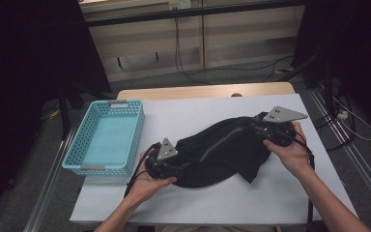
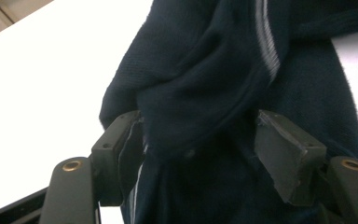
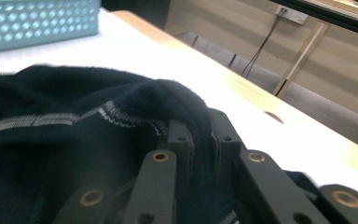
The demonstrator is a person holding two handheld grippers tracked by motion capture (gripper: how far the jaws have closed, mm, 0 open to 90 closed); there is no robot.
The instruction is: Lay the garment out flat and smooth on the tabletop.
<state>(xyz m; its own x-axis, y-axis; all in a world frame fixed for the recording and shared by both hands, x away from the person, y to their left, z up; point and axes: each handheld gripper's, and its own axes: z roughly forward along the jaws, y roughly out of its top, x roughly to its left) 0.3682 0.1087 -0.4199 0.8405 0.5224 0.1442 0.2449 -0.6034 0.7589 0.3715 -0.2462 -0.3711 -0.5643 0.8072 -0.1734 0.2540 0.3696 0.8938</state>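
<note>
A table point(image 1: 270, 193) with a white top and a pale wooden far edge carries everything. On its left part stands a light blue perforated basket point(image 1: 107, 137), its long side running from near to far, close to the left edge. To the right of the basket, around the middle of the table, lies a dark navy garment point(image 1: 222, 152) with a thin pale stripe, crumpled and spread from near left to far right.

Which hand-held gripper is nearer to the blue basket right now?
Left. The left hand-held gripper sits just right of the blue basket, at the dark garment's near end. The right hand-held gripper holds its far end, farther away.
</note>
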